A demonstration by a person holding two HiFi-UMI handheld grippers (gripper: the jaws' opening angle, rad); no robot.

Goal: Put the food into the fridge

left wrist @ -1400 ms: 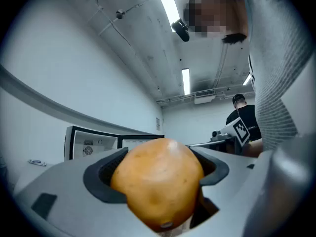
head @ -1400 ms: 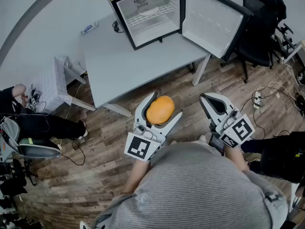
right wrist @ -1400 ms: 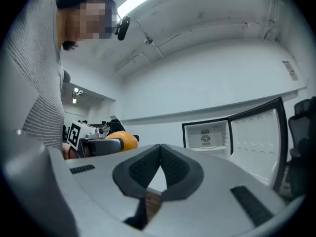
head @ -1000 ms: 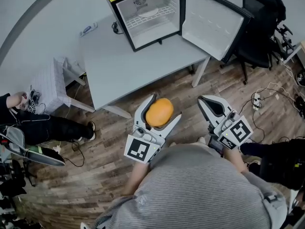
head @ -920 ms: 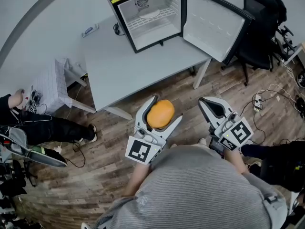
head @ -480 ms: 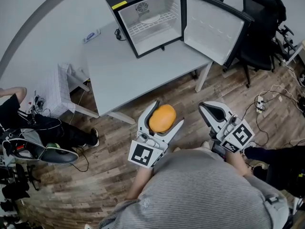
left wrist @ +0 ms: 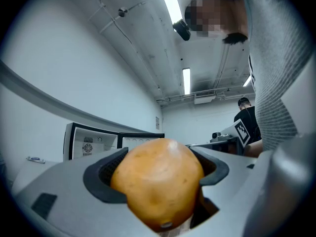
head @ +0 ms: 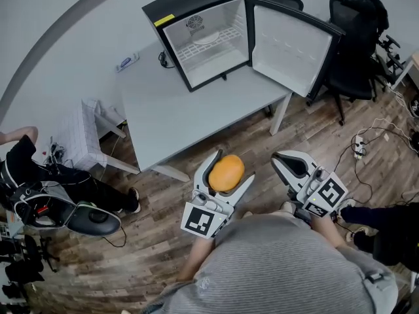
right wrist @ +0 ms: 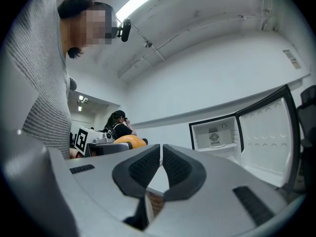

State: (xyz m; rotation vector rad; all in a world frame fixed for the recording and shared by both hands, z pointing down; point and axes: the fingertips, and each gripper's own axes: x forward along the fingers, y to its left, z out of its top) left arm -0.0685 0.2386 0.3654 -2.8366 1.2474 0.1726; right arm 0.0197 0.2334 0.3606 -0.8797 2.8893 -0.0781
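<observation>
An orange, rounded piece of food (head: 226, 173) sits clamped between the jaws of my left gripper (head: 226, 170), held over the wooden floor in front of the grey table (head: 177, 110). In the left gripper view the same orange food (left wrist: 158, 181) fills the space between the dark pads (left wrist: 101, 174). My right gripper (head: 286, 164) hovers to the right at about the same height, its pads (right wrist: 143, 167) pressed together with nothing in them. A small black fridge (head: 196, 18) stands on the table's far side, its door (head: 291, 41) swung wide to the right, white shelf bare.
Black office chairs (head: 357, 38) stand right of the table. A white stool (head: 82, 136) and a seated person (head: 39, 188) are at the left. Cables (head: 366, 139) trail on the floor at right. A small white and blue item (head: 126, 63) lies on the table's far left.
I have moved a little closer to the table; both grippers kept their pose and the left one still holds the orange food. The person at the left has shifted.
</observation>
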